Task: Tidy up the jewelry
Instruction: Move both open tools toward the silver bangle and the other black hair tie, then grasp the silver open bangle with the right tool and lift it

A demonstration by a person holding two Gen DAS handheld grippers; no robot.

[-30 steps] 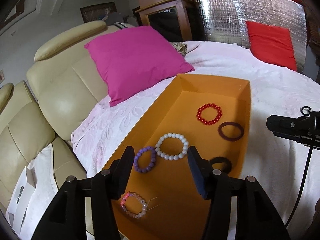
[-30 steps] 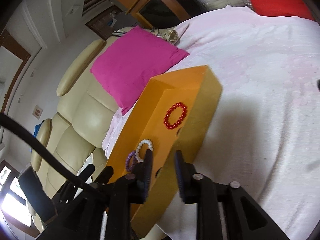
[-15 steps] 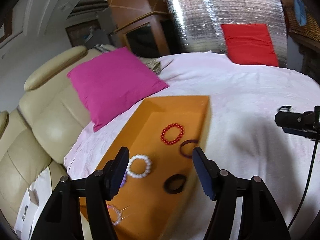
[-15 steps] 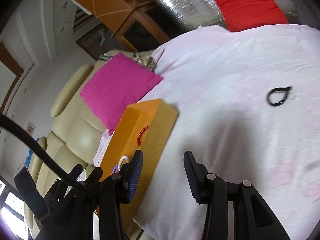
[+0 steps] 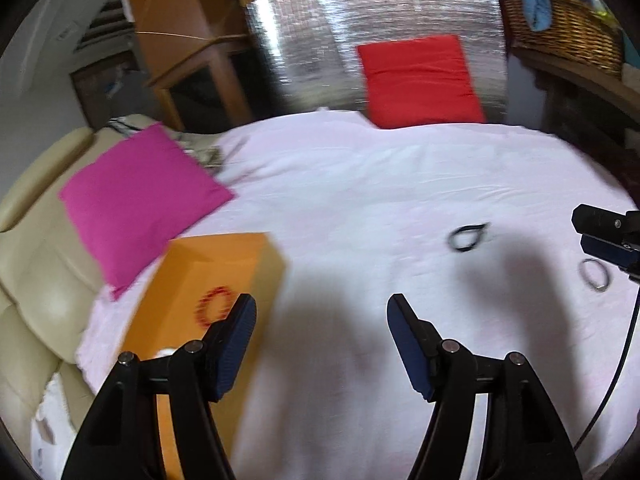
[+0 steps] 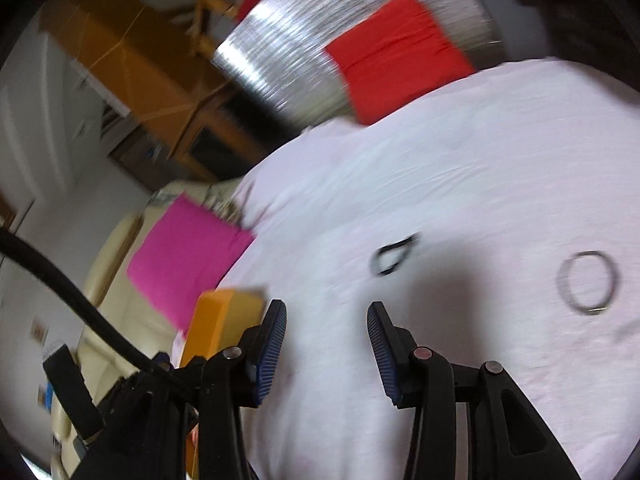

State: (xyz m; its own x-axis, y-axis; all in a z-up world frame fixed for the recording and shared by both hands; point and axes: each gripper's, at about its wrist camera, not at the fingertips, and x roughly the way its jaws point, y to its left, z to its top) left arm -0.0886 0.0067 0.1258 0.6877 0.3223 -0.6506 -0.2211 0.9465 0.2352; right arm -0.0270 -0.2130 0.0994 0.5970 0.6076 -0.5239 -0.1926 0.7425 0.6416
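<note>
An orange box [image 5: 216, 280] lies at the left on the white bedcover [image 5: 380, 168], with a red bead bracelet [image 5: 214, 306] inside it. A black loop [image 5: 466, 236] and a thin silver bangle [image 5: 596, 274] lie loose on the cover to the right. My left gripper [image 5: 320, 320] hangs open over bare cover beside the box, with nothing between its fingers. My right gripper [image 6: 327, 320] is also open and empty. In its view the black loop [image 6: 394, 258] lies just ahead and the silver bangle [image 6: 588, 282] farther right. The box's corner [image 6: 224, 316] shows at the left.
A pink cushion [image 5: 136, 196] leans on a cream sofa [image 5: 36, 272] at the left. A red cushion [image 5: 418, 80] rests against a silver foil panel [image 5: 360, 32] at the back. A wicker basket [image 5: 560, 28] stands at the upper right. A black cable [image 5: 624, 360] hangs at the right edge.
Both grippers have swung right, away from the orange box and over the white cover. The black loop and the silver bangle have come into view. Both pairs of jaws stand wider.
</note>
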